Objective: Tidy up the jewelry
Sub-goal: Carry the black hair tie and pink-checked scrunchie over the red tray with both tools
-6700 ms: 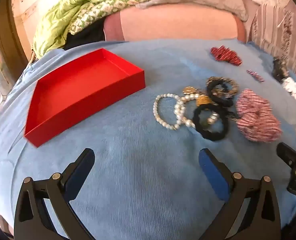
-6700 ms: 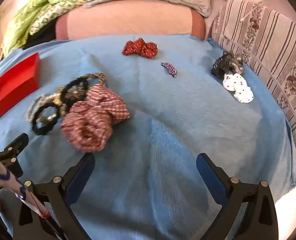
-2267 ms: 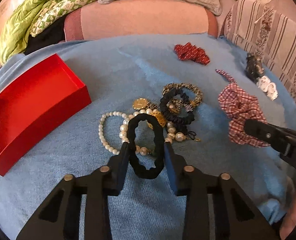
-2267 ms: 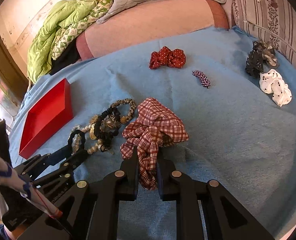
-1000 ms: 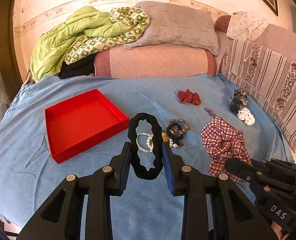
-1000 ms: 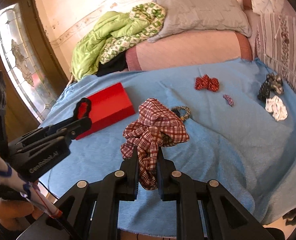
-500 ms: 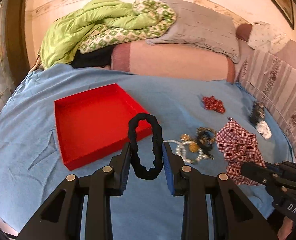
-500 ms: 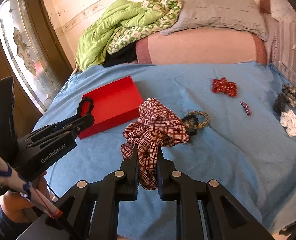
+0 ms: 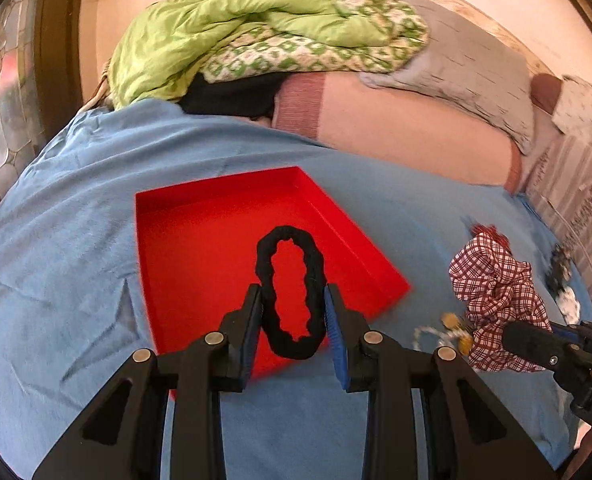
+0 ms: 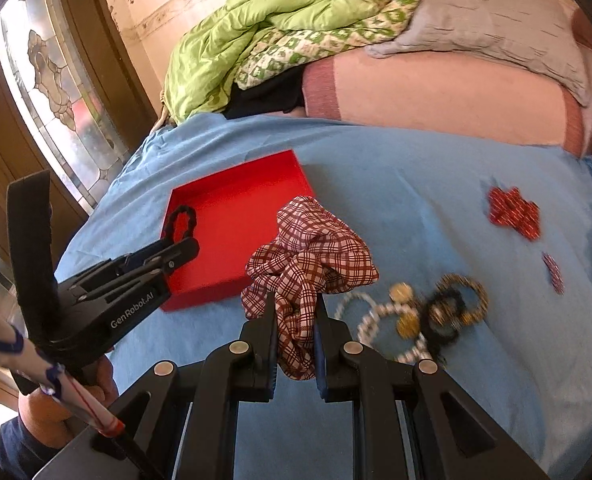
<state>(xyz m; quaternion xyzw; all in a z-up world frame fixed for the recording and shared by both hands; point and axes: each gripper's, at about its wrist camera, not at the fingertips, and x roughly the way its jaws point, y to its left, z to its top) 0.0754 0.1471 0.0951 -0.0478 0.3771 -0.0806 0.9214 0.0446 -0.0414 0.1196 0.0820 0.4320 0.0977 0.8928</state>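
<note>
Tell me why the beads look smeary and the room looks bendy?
Right wrist view: the beads are smeared by motion blur, while the checked scrunchie in the right gripper stays sharp. Left wrist view: the fisheye lens bulges the blue sheet, darkens the corners, and the beads there blur too.

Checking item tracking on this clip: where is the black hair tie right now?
The black hair tie is clamped in the left gripper, held above the red tray; the right wrist view shows it at the tray's left edge.

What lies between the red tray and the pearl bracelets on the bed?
In the right wrist view, only bare blue sheet lies between red tray and pearl bracelets.
</note>
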